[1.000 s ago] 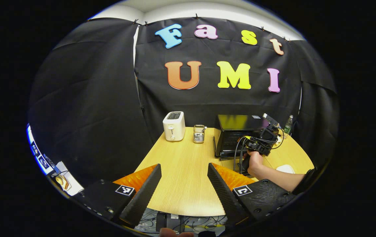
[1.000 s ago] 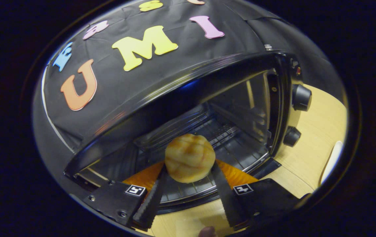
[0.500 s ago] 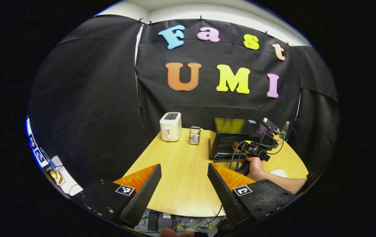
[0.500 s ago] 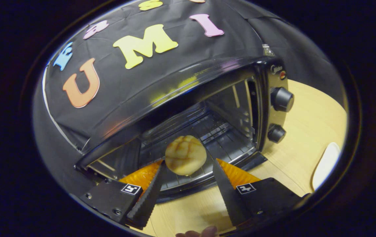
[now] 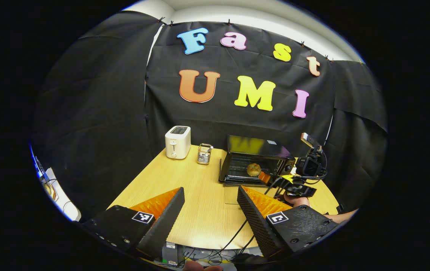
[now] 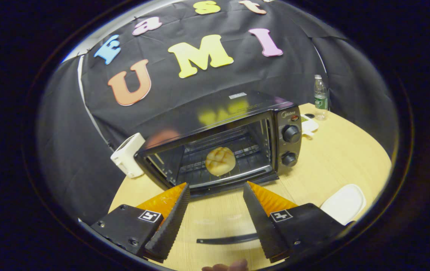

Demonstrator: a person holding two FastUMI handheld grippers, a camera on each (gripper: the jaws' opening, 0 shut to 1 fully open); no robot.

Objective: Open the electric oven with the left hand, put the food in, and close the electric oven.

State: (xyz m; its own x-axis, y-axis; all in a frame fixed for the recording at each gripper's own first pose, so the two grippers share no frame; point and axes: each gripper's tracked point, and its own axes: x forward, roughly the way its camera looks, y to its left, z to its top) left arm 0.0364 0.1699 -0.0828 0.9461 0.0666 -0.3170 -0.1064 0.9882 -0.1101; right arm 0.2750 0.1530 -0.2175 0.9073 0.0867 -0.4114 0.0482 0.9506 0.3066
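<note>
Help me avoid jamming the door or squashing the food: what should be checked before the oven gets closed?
1. Bun resting on the rack inside the oven: ok.
2. Right tool open, holding nothing, outside the oven cavity: ok.
3. Right tool clear of the door's swing: cannot tell; the door handle lies beneath it.
4. Left tool open, ready to take the handle: ok.
5. Left tool at the handle: not ok; it is well short of the oven, over the table's near edge.
</note>
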